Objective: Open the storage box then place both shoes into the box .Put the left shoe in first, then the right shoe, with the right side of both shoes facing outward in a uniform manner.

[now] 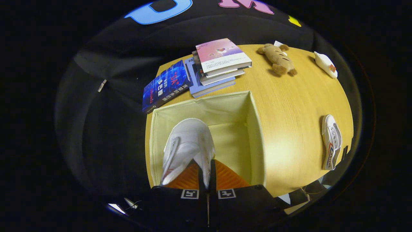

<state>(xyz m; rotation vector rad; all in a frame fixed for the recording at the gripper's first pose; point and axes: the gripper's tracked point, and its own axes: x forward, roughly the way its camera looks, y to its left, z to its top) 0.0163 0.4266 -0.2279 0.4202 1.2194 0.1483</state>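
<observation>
claw (206,175) clamped on white shoe (188,145) | held over open storage box (254,129), ready for lowering | second shoe (331,141) waits on counter (289,106)

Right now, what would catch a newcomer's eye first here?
The white shoe pinched in the gripper, hanging over the open cream storage box. Next, the second shoe lying on the wooden table right of the box, and the stack of books beyond it.
</observation>
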